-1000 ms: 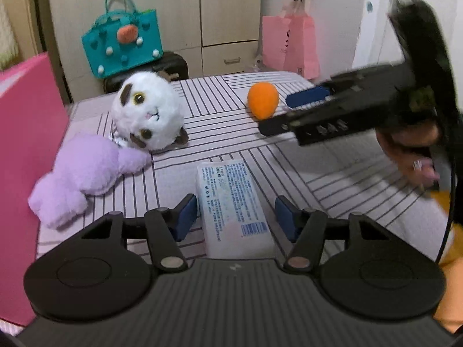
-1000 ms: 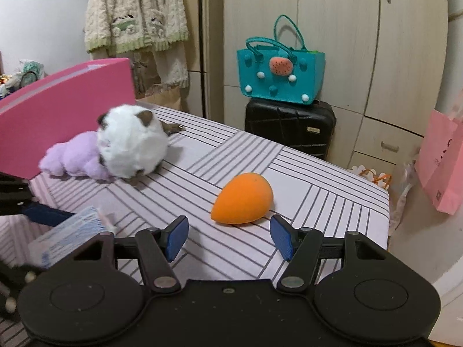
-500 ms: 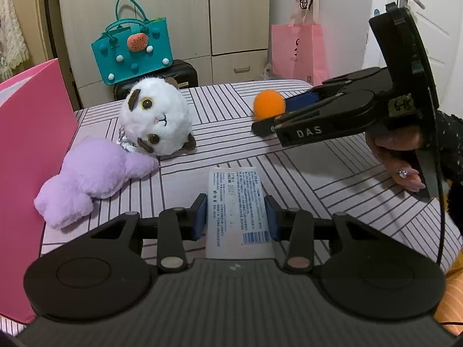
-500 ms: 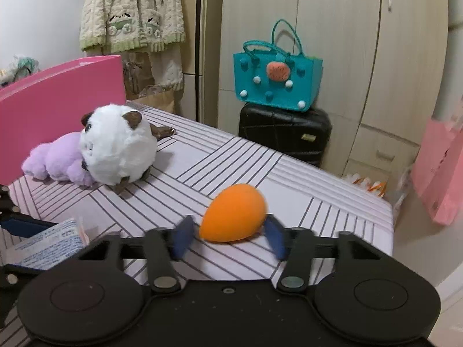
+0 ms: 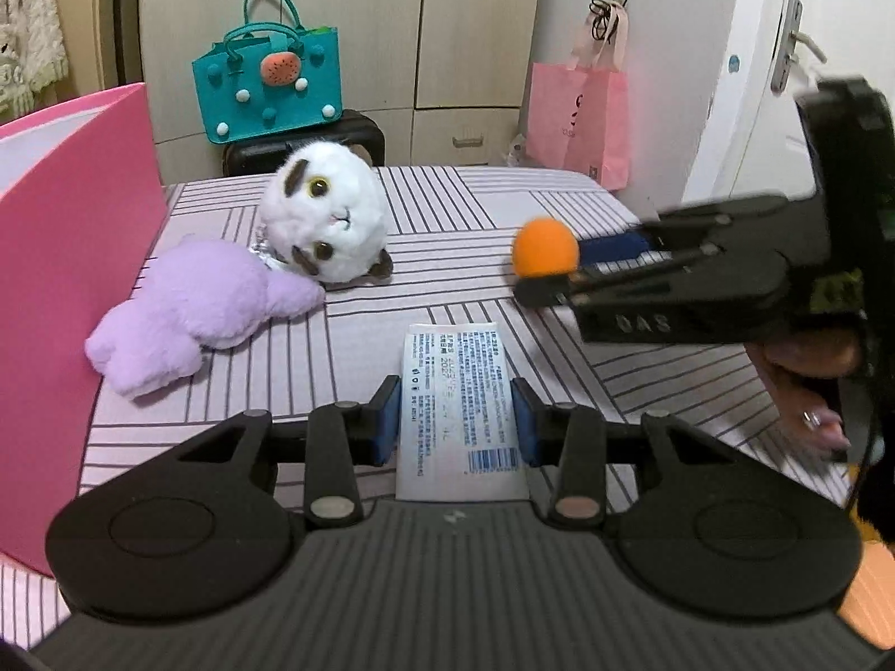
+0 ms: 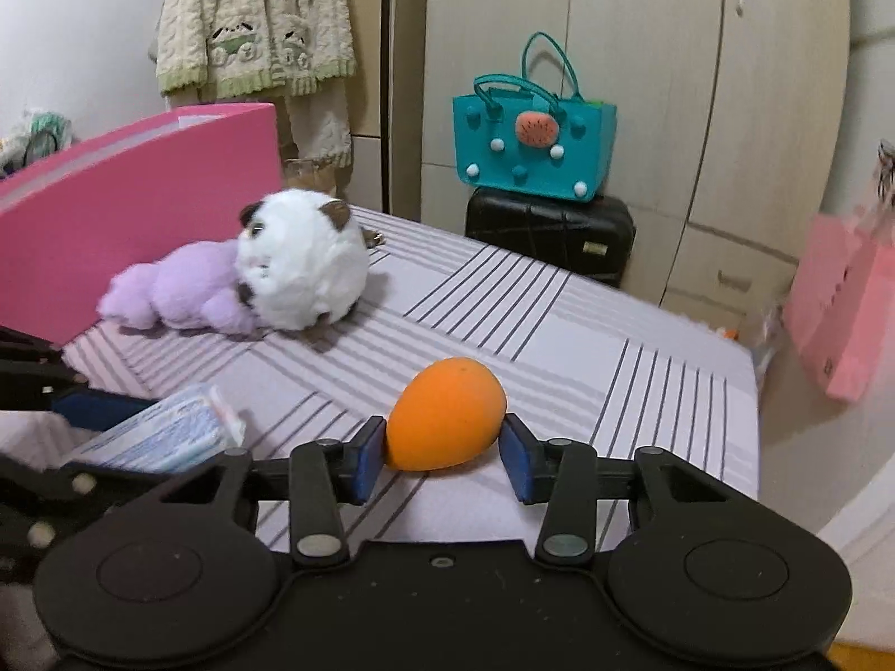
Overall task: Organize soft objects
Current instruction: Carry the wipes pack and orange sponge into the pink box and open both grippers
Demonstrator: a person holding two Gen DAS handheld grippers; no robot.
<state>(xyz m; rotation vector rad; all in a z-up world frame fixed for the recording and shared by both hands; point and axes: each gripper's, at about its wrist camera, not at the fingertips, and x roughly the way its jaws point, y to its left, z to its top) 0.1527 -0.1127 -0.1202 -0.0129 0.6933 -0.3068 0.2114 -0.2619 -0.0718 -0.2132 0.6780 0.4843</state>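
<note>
Left wrist view, from nine o'clock across: the pink box (image 5: 67, 279) stands at the left edge of the striped surface (image 5: 458, 207); its inside cannot be seen. Just beside it lies the purple plush (image 5: 207, 307), touching the white round plush (image 5: 327, 226) at about eleven o'clock. At six o'clock the left hand-held gripper (image 5: 456, 419) pinches the tissue pack (image 5: 458, 408) between its blue pads. At three o'clock the right hand-held gripper (image 5: 551, 274) grips the orange sponge (image 5: 545, 249). Beyond the surface, a teal bag (image 5: 268, 89) sits on a black suitcase (image 5: 363, 134).

Right wrist view: the right hand-held gripper (image 6: 444, 453) has both pads pressed on the orange sponge (image 6: 444, 414), narrowed around it.
</note>
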